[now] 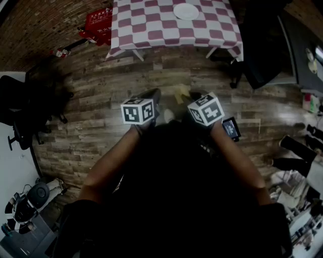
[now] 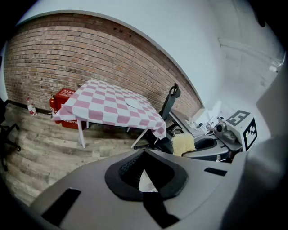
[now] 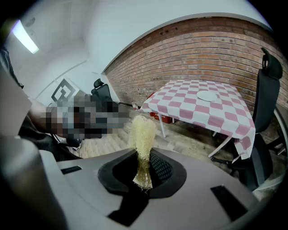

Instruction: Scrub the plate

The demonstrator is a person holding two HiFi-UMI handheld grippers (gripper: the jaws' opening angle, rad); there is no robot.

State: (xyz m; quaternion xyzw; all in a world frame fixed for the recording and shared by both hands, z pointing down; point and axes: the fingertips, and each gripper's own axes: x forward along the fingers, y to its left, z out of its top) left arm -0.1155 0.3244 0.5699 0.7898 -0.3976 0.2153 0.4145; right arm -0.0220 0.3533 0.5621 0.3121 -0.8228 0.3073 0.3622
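A white plate (image 1: 185,11) lies on a table with a pink-and-white checked cloth (image 1: 151,30), several steps ahead of me across the wooden floor. Both gripper views show the plate (image 2: 133,103) (image 3: 208,95) far off. I hold both grippers close to my body, side by side. My right gripper (image 3: 144,155) is shut on a yellow fibrous scrubber (image 3: 142,132) that stands up out of its jaws. The scrubber (image 2: 183,143) also shows in the left gripper view. My left gripper (image 2: 145,155) is shut, and I see nothing held in it.
A red crate (image 1: 98,22) and a bottle (image 1: 61,52) sit on the floor left of the table. A black office chair (image 1: 262,45) stands at the table's right end. Another dark chair (image 1: 20,106) is at my left. Cluttered shelves line my right side.
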